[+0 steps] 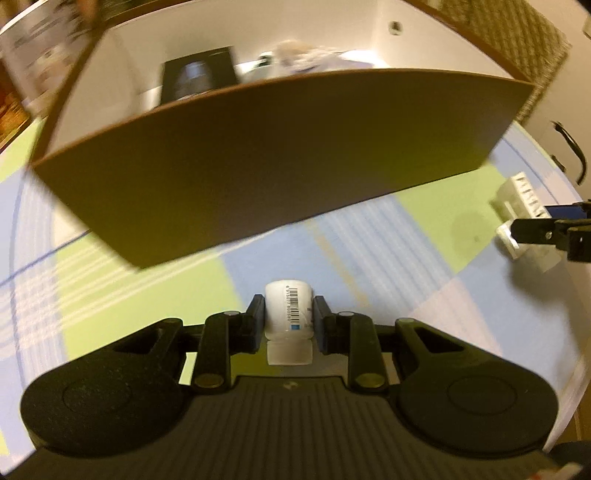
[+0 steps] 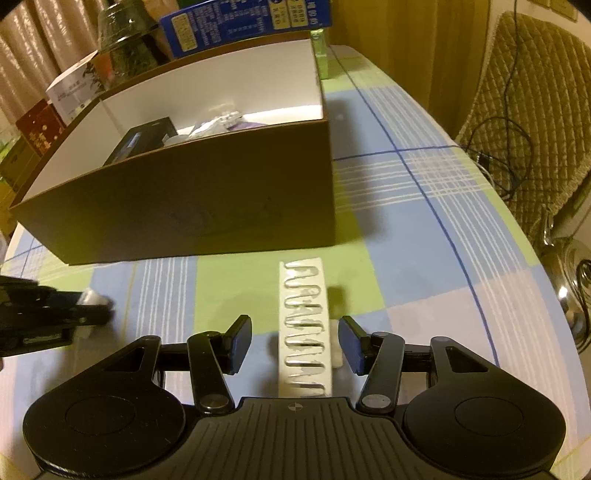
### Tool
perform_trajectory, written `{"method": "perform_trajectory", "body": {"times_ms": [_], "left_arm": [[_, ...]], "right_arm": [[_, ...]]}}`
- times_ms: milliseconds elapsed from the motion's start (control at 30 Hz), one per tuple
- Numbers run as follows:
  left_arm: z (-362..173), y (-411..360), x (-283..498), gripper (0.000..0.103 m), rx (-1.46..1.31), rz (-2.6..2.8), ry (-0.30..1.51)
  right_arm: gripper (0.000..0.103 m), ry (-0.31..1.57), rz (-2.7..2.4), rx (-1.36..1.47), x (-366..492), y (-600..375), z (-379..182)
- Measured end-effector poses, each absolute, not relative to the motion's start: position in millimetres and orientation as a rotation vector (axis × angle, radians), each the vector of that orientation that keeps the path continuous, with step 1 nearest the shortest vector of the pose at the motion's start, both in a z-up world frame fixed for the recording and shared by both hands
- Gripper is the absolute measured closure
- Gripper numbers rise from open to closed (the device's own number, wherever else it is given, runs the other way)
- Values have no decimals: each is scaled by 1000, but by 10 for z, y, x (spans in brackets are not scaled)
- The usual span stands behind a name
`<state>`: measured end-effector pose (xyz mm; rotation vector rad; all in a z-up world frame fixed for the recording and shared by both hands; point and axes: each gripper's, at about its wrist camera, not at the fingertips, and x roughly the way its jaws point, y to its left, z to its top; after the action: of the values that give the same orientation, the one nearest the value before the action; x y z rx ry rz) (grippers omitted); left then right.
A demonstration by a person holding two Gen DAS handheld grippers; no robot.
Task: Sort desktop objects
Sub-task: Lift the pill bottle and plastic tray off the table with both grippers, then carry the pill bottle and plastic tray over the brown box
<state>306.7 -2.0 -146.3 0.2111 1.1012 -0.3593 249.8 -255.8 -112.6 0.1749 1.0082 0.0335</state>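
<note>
- One left gripper [image 1: 289, 320]: we see its fingers closed on one small white bottle [image 1: 289, 314] with a barcode label, held above the table [image 1: 388, 236] in front of the box.
- One right gripper [image 2: 295, 341]: we see its fingers spread wide, either side of one white clip strip [image 2: 304, 325] lying on the table, touching neither side.
- One brown cardboard box [image 2: 207, 199], open-topped with a white interior; we count one black carton [image 2: 144, 142] and a pale, blurred bundle [image 2: 218, 123] inside.
- One checked tablecloth in green, blue and white covers the table.
- Only the right wrist view shows us one blue printed box [image 2: 243, 20], stacked cartons at far left and one quilted chair [image 2: 528, 92].
- Only the left wrist view shows us the barcode; there the clip strip [image 1: 522, 201] sits at far right.
</note>
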Motion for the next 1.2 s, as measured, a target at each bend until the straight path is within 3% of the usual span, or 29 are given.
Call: {"method": "perform_trajectory", "body": {"times_ms": [433, 500, 533, 867, 1200], "left_arm": [[-1369, 522, 2739, 80, 135, -229, 1121], [-1367, 556, 2711, 80, 128, -222, 1122], [-1363, 575, 2689, 80, 124, -219, 1122], [-1323, 596, 2503, 80, 109, -223, 1113], [-931, 517, 2432, 81, 82, -274, 1029]], "right_arm": [[54, 1021, 43, 59, 2603, -2426, -1254], [67, 1024, 37, 33, 2593, -2408, -1272], [78, 1028, 42, 17, 2586, -2400, -1282], [78, 1023, 145, 35, 2404, -2282, -1162], [78, 947, 290, 74, 2240, -2099, -762]]}}
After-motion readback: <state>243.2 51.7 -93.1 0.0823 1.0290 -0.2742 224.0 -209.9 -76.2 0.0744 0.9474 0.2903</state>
